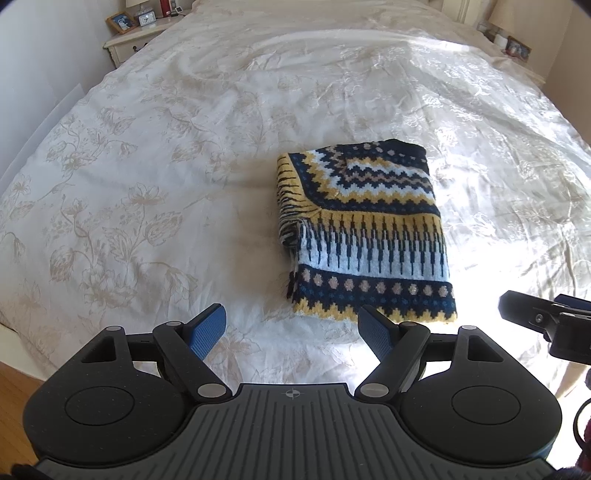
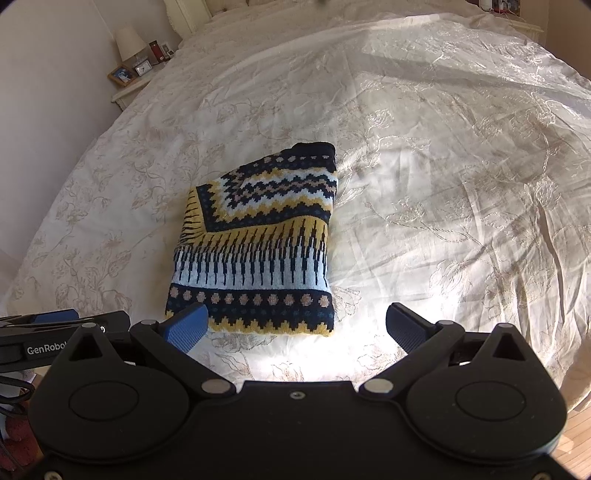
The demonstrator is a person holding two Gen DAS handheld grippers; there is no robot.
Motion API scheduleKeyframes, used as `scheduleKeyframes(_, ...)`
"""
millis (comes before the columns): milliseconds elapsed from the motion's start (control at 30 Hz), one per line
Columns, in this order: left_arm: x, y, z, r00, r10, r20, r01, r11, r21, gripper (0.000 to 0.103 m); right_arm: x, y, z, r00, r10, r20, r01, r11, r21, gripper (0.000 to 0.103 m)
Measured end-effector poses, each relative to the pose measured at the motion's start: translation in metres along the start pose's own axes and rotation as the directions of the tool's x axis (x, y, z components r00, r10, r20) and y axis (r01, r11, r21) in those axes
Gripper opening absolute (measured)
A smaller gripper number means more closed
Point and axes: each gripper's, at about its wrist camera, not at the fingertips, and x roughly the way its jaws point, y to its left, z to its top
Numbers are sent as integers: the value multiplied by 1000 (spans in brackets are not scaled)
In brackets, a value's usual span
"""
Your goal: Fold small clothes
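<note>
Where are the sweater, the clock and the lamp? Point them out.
sweater [image 1: 369,236]: left wrist view, middle of the folded top face.
clock [image 1: 148,20]: left wrist view, its white face.
lamp [image 2: 128,43]: right wrist view, its shade.

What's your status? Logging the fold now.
Left gripper open, empty. Right gripper open, empty. Patterned sweater folded on bedspread, untouched. Nothing in the way.
</note>
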Motion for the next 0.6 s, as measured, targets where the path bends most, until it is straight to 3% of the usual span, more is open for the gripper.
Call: scheduleKeyframes(600, -2, -2, -2, 1000, 4, -4, -5, 1000, -7, 78, -3, -2, -2, 1000, 11, 2, -11, 1000, 8, 102)
